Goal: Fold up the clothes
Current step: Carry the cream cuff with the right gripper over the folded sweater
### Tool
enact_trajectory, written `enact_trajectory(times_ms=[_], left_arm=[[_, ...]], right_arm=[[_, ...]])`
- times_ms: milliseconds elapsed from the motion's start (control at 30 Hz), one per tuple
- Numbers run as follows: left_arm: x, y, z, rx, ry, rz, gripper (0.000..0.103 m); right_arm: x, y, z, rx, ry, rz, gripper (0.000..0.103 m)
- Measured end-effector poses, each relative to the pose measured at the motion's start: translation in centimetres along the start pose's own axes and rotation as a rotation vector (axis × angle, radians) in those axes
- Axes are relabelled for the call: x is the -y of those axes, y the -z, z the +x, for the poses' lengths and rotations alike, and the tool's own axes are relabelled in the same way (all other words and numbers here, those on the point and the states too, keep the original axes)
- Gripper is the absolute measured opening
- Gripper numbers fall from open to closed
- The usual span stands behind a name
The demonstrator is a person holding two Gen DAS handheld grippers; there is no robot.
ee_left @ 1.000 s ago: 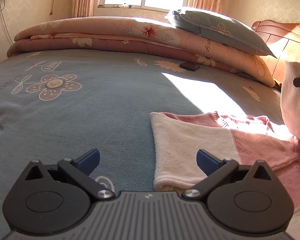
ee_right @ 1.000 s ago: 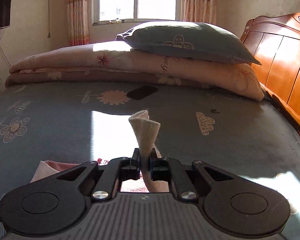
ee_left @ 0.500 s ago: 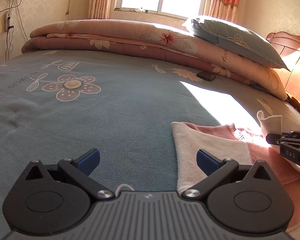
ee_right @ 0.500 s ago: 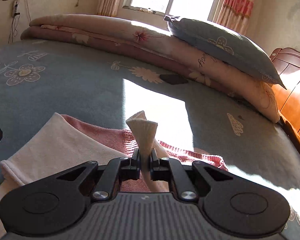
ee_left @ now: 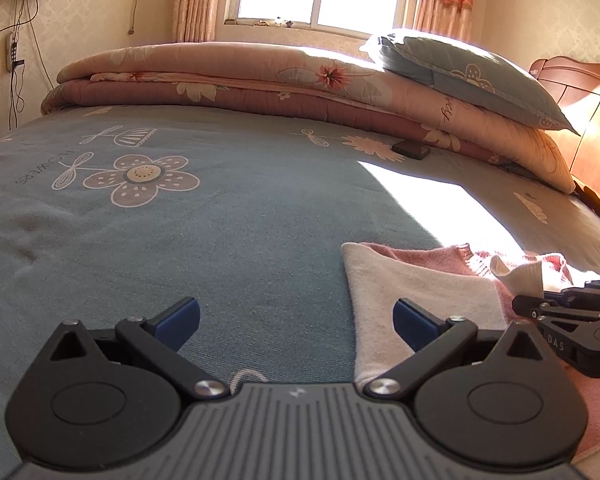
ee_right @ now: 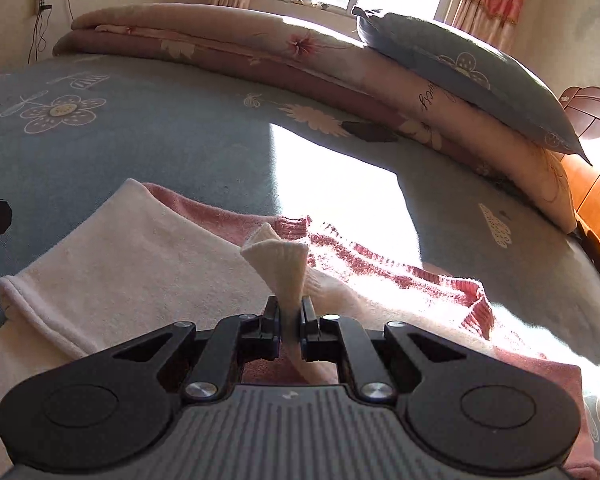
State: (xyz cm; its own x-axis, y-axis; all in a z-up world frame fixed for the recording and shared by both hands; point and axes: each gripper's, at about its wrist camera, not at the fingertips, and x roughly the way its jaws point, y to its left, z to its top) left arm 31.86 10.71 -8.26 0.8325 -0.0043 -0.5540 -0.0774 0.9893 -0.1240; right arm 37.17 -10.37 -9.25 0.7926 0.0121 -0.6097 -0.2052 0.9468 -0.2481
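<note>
Where sun crosses blue floral bedspread (ee_left: 240,232), folded quilts (ee_left: 260,84), pillow (ee_left: 460,68), perhaps a phone (ee_left: 411,149).

Bed (ee_left: 228,232) covered by a blue-grey sheet with flower and dragonfly prints plus "FLOWERS" lettering. Wooden headboard (ee_left: 592,120) at the right side. Folded floral quilt (ee_left: 260,80), pink and cream, lies along the far edge below the window. Blue-grey pillow (ee_left: 460,68) sits on top of the quilt, toward the headboard end. Small dark flat object (ee_left: 411,149) on the sheet just beside the quilt; cannot tell what it is. Pink-and-cream sweater (ee_right: 120,264) lies on the near part, partly in a sun patch.
</note>
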Motion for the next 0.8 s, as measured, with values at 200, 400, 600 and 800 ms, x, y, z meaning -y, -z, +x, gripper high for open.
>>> enact_trajectory(times_ms=[200,400,600,800], left_arm=[[-0.2,-0.1,-0.3,0.012,0.006,-0.010,0.102],[0.2,0.1,-0.1,0.007,0.002,0.002,0.102],[0.3,0.1,0.1,0.001,0.002,0.011,0.102],[0.8,0.4,-0.1,0.005,0.005,0.041,0.102]], right_arm=[[-1.1,0.1,-0.4,0.019,0.026,-0.034,0.011],[-2.4,0.5,-0.7,0.026,0.032,-0.094,0.011],[-3.0,1.3,-0.2,0.005,0.017,-0.114,0.011],[-2.9,0.8,-0.8,-0.044,-0.043,-0.085,0.026]])
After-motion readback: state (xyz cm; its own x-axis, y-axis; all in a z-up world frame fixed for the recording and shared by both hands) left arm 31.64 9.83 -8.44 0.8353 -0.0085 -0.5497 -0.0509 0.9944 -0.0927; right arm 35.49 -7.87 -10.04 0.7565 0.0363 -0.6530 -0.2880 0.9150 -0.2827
